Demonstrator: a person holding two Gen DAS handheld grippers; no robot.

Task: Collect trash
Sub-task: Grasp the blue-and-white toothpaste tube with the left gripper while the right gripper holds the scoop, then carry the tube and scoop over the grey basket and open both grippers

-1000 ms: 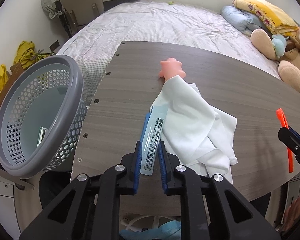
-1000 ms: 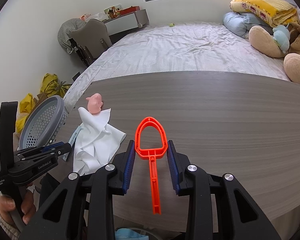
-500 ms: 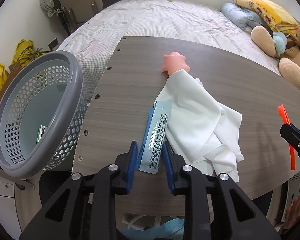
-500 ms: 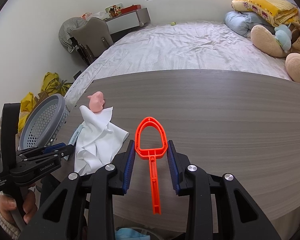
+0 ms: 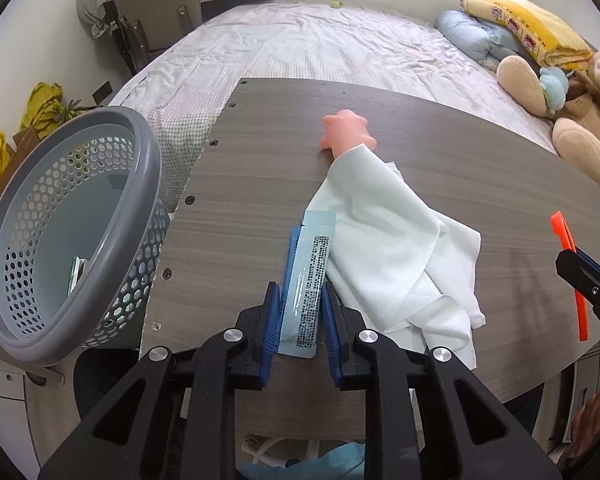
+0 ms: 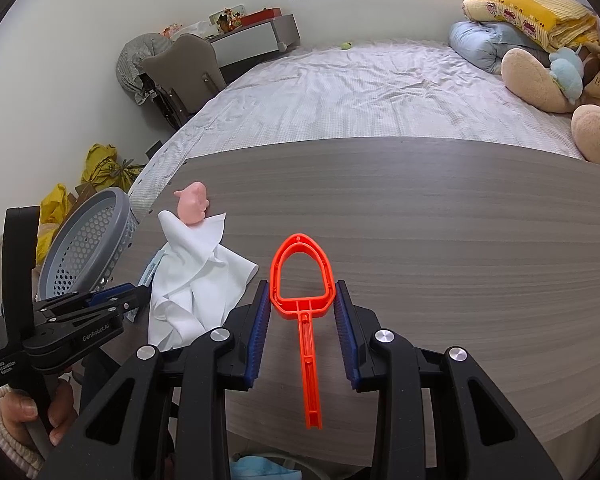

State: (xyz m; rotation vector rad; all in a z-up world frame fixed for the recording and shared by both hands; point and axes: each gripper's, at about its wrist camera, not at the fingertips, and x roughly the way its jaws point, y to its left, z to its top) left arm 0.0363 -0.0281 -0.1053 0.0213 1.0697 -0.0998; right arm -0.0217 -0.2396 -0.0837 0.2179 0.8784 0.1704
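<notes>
Left wrist view first: your grey wooden table (image 5: 440, 168) stood against the bed, and the perforated grey basket (image 5: 140, 184) hung off its left edge with a scrap already inside. Beside the white cloth (image 5: 384, 240) lay the pale blue packet (image 5: 306, 292), flat on the wood. Half a second earlier your left gripper (image 5: 300, 316) had eased apart around it; now its pads had pinched back onto the packet's near end, so that piece looked ready to lift toward the basket. Your right gripper (image 6: 302, 304) kept its fingers clamped on the orange plastic loop tool (image 6: 302, 280), unchanged, with a small pink figure (image 6: 194, 204) lying beyond the cloth.
</notes>
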